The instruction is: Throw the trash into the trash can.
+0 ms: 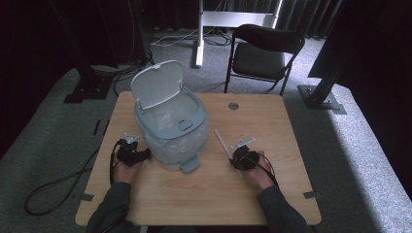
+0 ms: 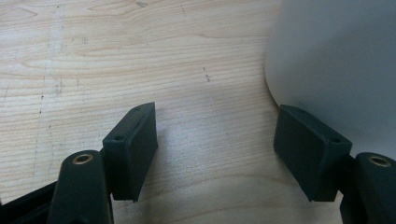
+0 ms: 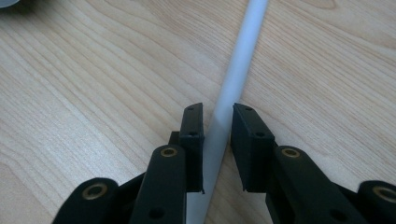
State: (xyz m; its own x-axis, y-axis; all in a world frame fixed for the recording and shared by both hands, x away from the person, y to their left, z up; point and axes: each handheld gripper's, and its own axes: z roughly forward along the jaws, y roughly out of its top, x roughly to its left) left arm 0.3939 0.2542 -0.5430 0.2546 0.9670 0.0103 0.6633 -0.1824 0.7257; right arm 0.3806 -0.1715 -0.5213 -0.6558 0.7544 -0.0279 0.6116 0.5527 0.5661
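Pale wood grain runs across a light wooden desk (image 1: 204,194) where a person seated at the near edge holds a black two-jaw gripper in each hand. A grey-blue plastic pedal bin (image 1: 171,127) stands left of centre toward the far edge, its rounded white flip lid (image 1: 156,83) raised and leaning back, a crinkled clear plastic liner (image 1: 167,115) showing inside it; what else the bin holds cannot be made out. Its foot pedal (image 1: 190,165) points toward the near edge. The left gripper (image 1: 132,154) rests just beside the bin's left wall, and in the left gripper view its jaws stand wide apart over bare wood (image 2: 140,60), one jaw close against the bin's pale side (image 2: 336,65), with nothing between them. The right gripper (image 1: 241,158) sits right of the bin, well apart from it, near the middle of the desk's right half. A slim white plastic stick (image 3: 236,74) lies between its jaws, running away toward the far edge; the jaws are nearly together around it, a thin gap visible on one side, and whether the pads press on it cannot be told. Open desk surface lies along the right edge and the far right corner, where a small round grey grommet (image 1: 233,106) is set
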